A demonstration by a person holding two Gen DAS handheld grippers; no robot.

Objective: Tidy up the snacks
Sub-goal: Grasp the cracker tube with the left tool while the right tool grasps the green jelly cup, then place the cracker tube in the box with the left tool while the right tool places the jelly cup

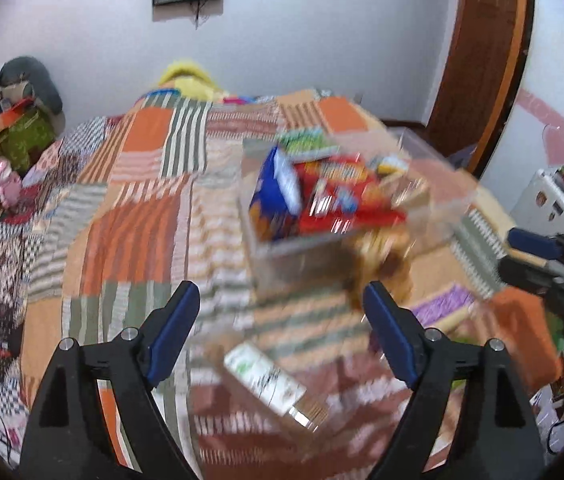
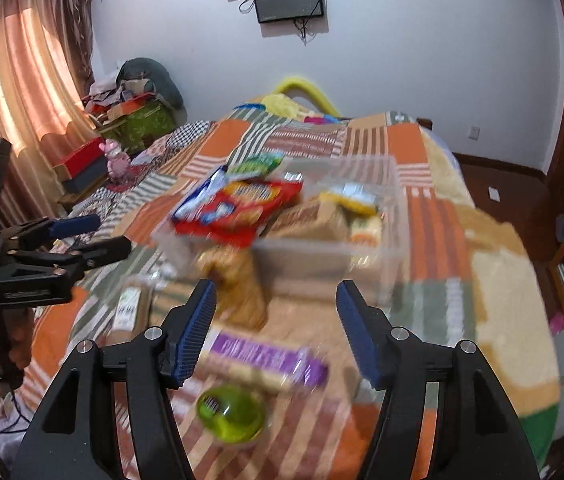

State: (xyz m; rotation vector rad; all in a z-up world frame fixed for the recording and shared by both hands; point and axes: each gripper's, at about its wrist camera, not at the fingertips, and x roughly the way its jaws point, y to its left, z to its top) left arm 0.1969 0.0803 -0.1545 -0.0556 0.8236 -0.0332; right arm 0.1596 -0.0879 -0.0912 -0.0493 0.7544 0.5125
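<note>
**Both grippers empty above the loose snacks**

The left gripper [image 1: 282,312] has its jaws spread wide with nothing between them. The right gripper [image 2: 275,320] is also parted and holds nothing.

The clear bin [image 2: 396,240] sits mid-frame on the patchwork bed [image 1: 129,168], already stacked with snacks: a red pack [image 2: 241,208] and a blue pack [image 1: 269,196] on its left side, yellow and tan packets on its right. Both views are motion-blurred, so labels cannot be read.

Snacks not yet in the bin lie nearer the cameras. In the left wrist view a white-and-green packet [image 1: 265,380] lies low in the frame, between the fingers. In the right wrist view a purple bar [image 2: 265,360] lies low and centre between the fingers, a green round tub [image 2: 229,418] just below it, and a brown bag [image 2: 237,292] just in front of the bin.

Handling, as a judgement: the packets look light, thin and crinkly, likely slippery film that can slide out of a shallow pinch. The purple bar seems stiffest; take it across its short width near the middle. The brown bag looks soft and crushable, so pinch a top edge gently. The tub is rounded and smooth; close across its widest part.
</note>
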